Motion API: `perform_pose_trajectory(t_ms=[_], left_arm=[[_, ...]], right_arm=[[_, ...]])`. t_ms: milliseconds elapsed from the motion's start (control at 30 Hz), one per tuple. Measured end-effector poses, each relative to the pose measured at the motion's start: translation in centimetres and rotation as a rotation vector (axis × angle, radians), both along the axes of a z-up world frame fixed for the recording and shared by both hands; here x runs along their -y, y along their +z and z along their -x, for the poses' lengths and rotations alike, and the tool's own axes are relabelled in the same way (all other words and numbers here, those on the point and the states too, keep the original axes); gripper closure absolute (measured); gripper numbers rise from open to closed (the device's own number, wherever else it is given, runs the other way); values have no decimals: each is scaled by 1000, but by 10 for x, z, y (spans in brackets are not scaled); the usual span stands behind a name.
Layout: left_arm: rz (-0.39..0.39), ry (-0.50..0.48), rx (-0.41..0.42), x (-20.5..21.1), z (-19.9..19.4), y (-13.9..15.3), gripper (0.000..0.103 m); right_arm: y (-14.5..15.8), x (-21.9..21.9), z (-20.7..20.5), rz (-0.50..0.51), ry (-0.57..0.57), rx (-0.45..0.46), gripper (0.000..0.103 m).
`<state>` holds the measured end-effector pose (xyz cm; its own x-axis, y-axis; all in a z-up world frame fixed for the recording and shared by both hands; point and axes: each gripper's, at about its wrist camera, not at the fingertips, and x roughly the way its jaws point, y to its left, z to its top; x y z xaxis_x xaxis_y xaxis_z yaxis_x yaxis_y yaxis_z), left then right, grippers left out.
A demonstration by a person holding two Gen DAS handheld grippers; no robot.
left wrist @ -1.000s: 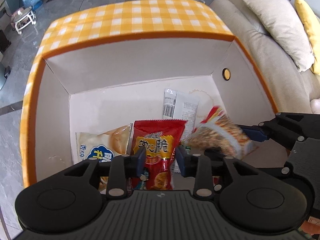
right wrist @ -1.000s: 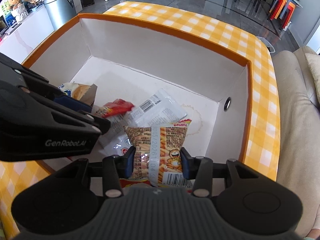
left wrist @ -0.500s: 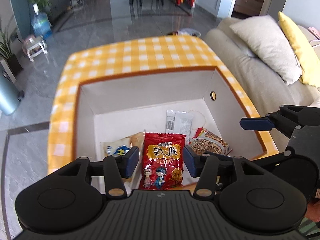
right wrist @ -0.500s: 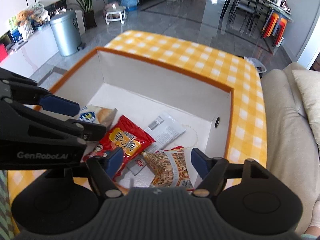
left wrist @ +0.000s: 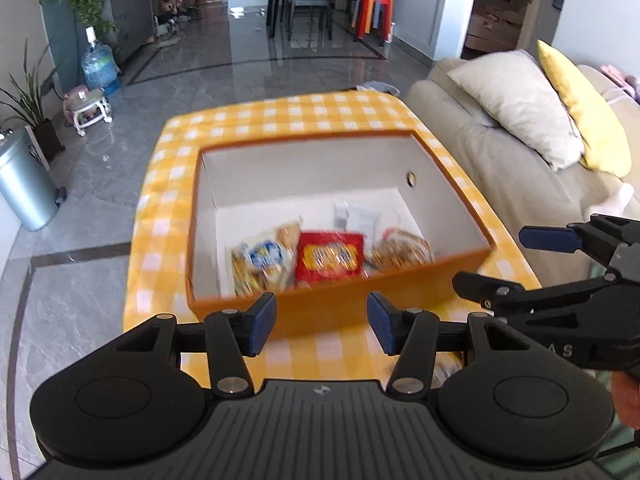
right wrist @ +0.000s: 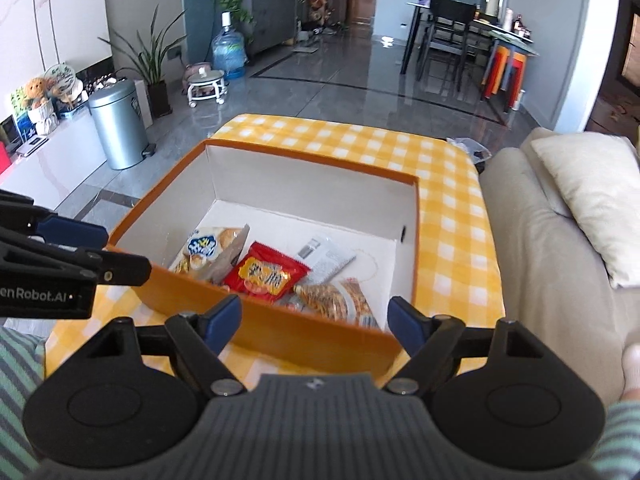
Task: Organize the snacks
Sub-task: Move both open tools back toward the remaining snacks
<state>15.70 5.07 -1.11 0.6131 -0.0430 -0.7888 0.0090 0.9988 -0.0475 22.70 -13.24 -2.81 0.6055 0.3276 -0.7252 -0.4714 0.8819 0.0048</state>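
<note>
An orange box (left wrist: 340, 308) (right wrist: 304, 340) with white inside stands on a yellow checked table (left wrist: 304, 116) (right wrist: 352, 140). In it lie a red snack bag (left wrist: 330, 256) (right wrist: 266, 272), a blue-and-white bread bag (left wrist: 260, 260) (right wrist: 208, 248), a brown striped bag (left wrist: 402, 252) (right wrist: 336, 300) and a white packet (left wrist: 356, 216) (right wrist: 326, 254). My left gripper (left wrist: 322, 322) is open and empty, above the table in front of the box. My right gripper (right wrist: 316, 322) is open and empty, also in front of the box.
A beige sofa (left wrist: 500, 160) (right wrist: 552, 240) with a white pillow (left wrist: 516, 104) and a yellow pillow (left wrist: 584, 116) stands to the right of the table. A steel bin (left wrist: 24, 184) (right wrist: 118, 128) and a water bottle (left wrist: 100, 68) stand on the floor to the left.
Both grippers let go of their snack bags in the box, opened, and pulled back and up out of the box. The red and brown bags now lie in the box.
</note>
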Motion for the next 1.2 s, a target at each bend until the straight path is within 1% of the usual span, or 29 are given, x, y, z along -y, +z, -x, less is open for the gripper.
perform_pose_trajectory(t_ms=[133, 267, 367, 400, 433, 533, 733, 833, 933, 1000, 1100, 1200], left_arm=[[38, -36, -28, 6, 21, -11, 41], [77, -74, -81, 13, 38, -23, 41], [85, -108, -136, 16, 48, -32, 40], [86, -119, -160, 18, 51, -36, 37], [84, -132, -186, 19, 54, -40, 36], [73, -154, -238, 20, 67, -51, 36], [88, -148, -308, 17, 87, -68, 35], [72, -132, -341, 18, 90, -76, 32], [34, -84, -335, 18, 90, -83, 32], [25, -71, -331, 18, 90, -87, 32], [15, -64, -347, 19, 86, -96, 32], [-12, -88, -356, 26, 83, -103, 32]], right_arm=[[-5, 14, 23, -21, -41, -16, 26], [-16, 29, 42, -45, -80, -44, 26], [-23, 36, 55, -37, -96, -62, 26], [-26, 38, 59, -33, -98, -68, 26], [-29, 40, 63, -30, -100, -80, 26], [-41, 49, 72, -39, -101, -142, 26], [-68, 59, 90, -19, -101, -276, 26], [-77, 63, 94, -15, -103, -337, 26], [-83, 65, 93, -8, -112, -378, 26], [-86, 66, 94, -16, -111, -400, 26], [-95, 67, 92, -13, -115, -443, 26], [-109, 72, 86, -1, -157, -510, 26]])
